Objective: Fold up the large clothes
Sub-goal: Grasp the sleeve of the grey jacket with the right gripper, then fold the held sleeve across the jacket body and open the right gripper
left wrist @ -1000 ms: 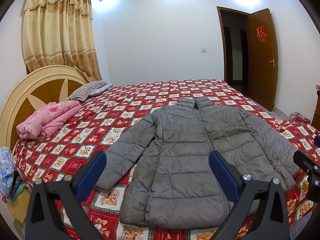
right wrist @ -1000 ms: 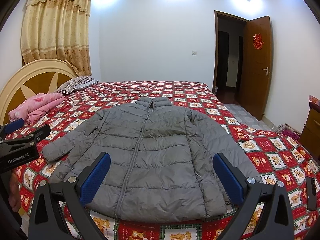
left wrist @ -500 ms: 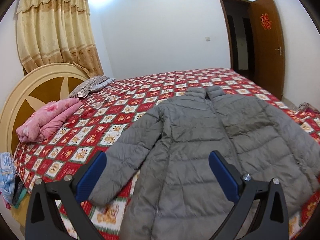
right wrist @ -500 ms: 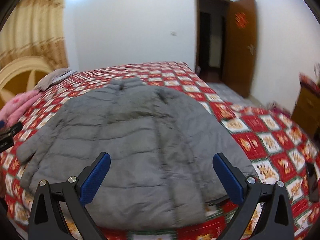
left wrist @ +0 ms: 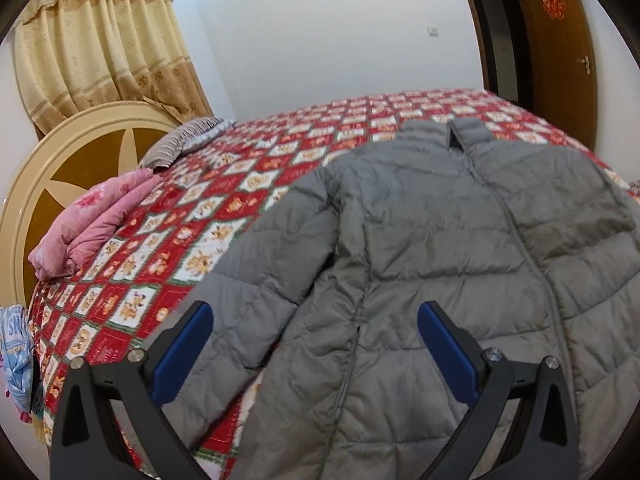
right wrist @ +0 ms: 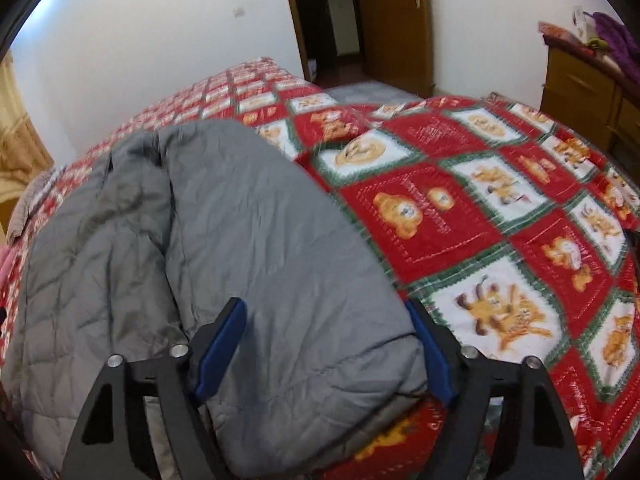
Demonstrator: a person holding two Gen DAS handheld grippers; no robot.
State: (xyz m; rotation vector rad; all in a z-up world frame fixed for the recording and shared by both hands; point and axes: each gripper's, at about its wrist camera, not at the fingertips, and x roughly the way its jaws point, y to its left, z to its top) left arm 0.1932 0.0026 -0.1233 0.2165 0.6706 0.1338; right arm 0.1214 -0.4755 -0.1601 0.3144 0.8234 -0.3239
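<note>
A grey puffer jacket [left wrist: 432, 248] lies flat, front up and zipped, on a bed with a red patchwork quilt [left wrist: 224, 208]. My left gripper [left wrist: 314, 344] is open, just above the jacket's left side near the sleeve [left wrist: 256, 280] and the hem. In the right wrist view the jacket's right sleeve [right wrist: 296, 280] fills the middle. My right gripper [right wrist: 326, 344] is open, its blue pads [right wrist: 222, 344] standing either side of the sleeve's cuff end. I cannot tell whether they touch it.
A pink folded blanket [left wrist: 92, 220] and a striped pillow [left wrist: 180, 140] lie by the round headboard [left wrist: 60, 160] at the left. A wooden door [left wrist: 560, 48] stands open at the far right. A wooden dresser [right wrist: 588, 84] stands beyond the quilt [right wrist: 480, 200].
Both grippers have moved down and forward, closer to the jacket. The right one has swung to the right sleeve's cuff. Both stay open.
</note>
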